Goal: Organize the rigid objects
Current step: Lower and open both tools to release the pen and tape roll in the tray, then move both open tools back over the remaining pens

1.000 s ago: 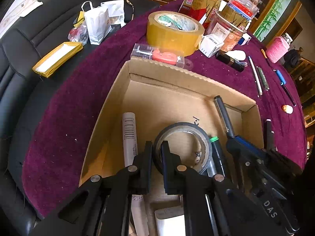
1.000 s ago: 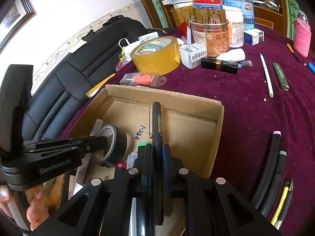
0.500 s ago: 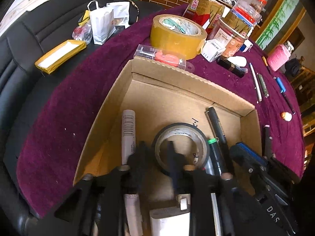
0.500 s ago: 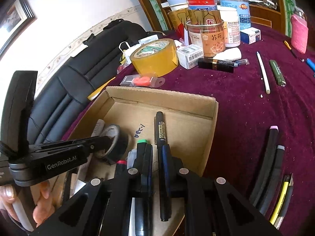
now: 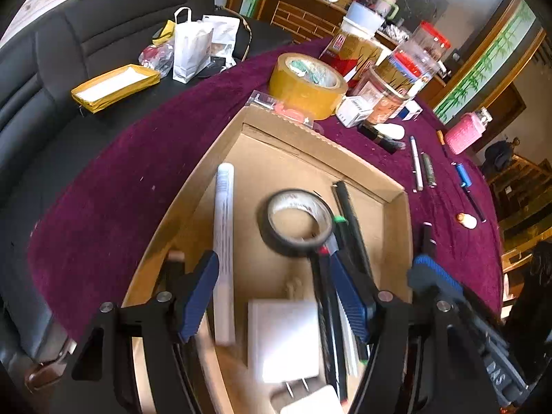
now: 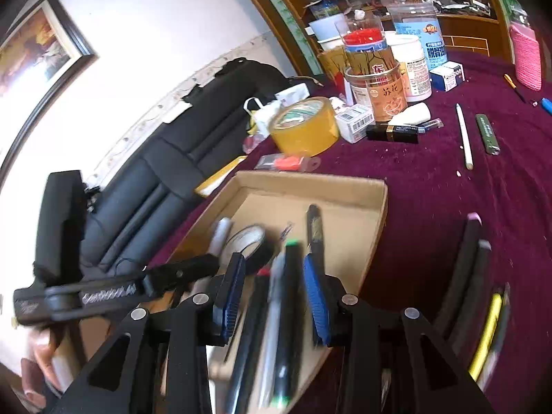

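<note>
And both sets of jaws have just been opening, so we have let go on both sides! Our left gripper (image 5: 276,296) stands spread wide above the cardboard box (image 5: 303,138) with nothing pressed between its blue pads, and the black tape roll (image 5: 296,222) lies flat on the box floor ahead of it, free of the fingers. Just to its left in that view lies the long white tube (image 5: 224,227), and near the bottom edge sits a blurred white plug adapter (image 5: 283,338). Over on the other side, our right gripper (image 6: 276,300) is parted too, and the black marker (image 6: 315,229) rests in the box beyond the fingertips, pointing toward the far wall, alongside a green-capped pen (image 6: 288,310) and other blurred pens that run between the open fingers without being pinched. The box sits on the purple tablecloth (image 6: 448,189). Outside it, the yellow tape roll (image 6: 303,126) stands just past the far wall, with a small clear packet (image 6: 286,163) between the two. Well out on the cloth lie a white pencil (image 6: 464,138) and a green pen (image 6: 486,132), and black pens (image 6: 465,269) wait to the right of the box.
</note>
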Demonstrator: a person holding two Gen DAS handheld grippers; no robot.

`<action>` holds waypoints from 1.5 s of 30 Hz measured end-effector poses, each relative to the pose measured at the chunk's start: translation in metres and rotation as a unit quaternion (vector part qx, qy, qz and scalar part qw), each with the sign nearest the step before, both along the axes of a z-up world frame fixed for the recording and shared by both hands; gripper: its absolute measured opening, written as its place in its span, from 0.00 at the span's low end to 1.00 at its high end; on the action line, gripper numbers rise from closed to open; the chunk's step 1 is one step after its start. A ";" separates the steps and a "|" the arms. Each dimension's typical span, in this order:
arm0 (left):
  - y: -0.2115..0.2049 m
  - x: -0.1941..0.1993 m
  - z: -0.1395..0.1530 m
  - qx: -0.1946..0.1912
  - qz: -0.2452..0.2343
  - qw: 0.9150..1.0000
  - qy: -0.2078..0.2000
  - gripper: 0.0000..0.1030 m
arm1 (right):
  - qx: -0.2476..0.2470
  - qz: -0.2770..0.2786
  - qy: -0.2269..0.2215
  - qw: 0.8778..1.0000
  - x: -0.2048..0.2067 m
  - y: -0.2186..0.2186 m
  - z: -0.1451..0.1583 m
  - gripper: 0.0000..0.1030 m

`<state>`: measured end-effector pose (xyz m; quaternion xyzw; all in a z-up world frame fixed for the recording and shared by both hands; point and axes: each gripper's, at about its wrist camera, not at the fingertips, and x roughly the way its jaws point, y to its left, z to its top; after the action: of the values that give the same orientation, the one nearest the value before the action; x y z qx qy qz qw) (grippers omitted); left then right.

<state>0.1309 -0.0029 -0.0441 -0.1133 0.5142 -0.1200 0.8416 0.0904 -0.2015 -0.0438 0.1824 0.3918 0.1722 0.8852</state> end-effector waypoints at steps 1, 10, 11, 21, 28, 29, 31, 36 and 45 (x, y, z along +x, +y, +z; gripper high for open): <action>0.000 -0.006 0.003 -0.003 0.002 1.000 -0.005 0.66 | -0.002 0.003 -0.003 1.000 -0.011 0.000 0.004 0.39; -0.040 -0.075 0.040 -0.016 -0.029 0.997 -0.069 0.76 | -0.022 -0.013 -0.021 0.999 -0.114 -0.028 0.012 0.47; -0.053 -0.083 0.043 -0.013 -0.045 0.996 -0.075 0.76 | -0.025 -0.017 -0.019 0.999 -0.121 -0.032 0.010 0.47; -0.125 -0.123 0.040 0.005 -0.139 0.987 -0.078 0.77 | -0.028 -0.058 0.027 0.998 -0.168 -0.070 -0.026 0.46; -0.140 -0.136 0.035 0.017 -0.160 0.984 -0.074 0.77 | -0.026 -0.063 0.032 0.997 -0.178 -0.076 -0.035 0.46; -0.141 -0.139 0.035 0.020 -0.162 0.984 -0.075 0.77 | -0.025 -0.063 0.032 0.997 -0.178 -0.077 -0.036 0.46; -0.143 -0.141 0.033 0.023 -0.165 0.983 -0.073 0.77 | -0.025 -0.065 0.032 0.997 -0.178 -0.077 -0.036 0.46; -0.145 -0.144 0.029 0.023 -0.171 0.983 -0.068 0.77 | -0.026 -0.069 0.035 0.997 -0.178 -0.079 -0.037 0.46; -0.140 -0.146 0.021 0.019 -0.171 0.983 -0.058 0.77 | -0.018 -0.089 0.051 0.995 -0.177 -0.087 -0.044 0.46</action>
<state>-0.0156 -0.1431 -0.0226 -0.0010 0.4784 -0.2585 0.8392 -0.0870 -0.2889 -0.0874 0.2091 0.4217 0.0763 0.8790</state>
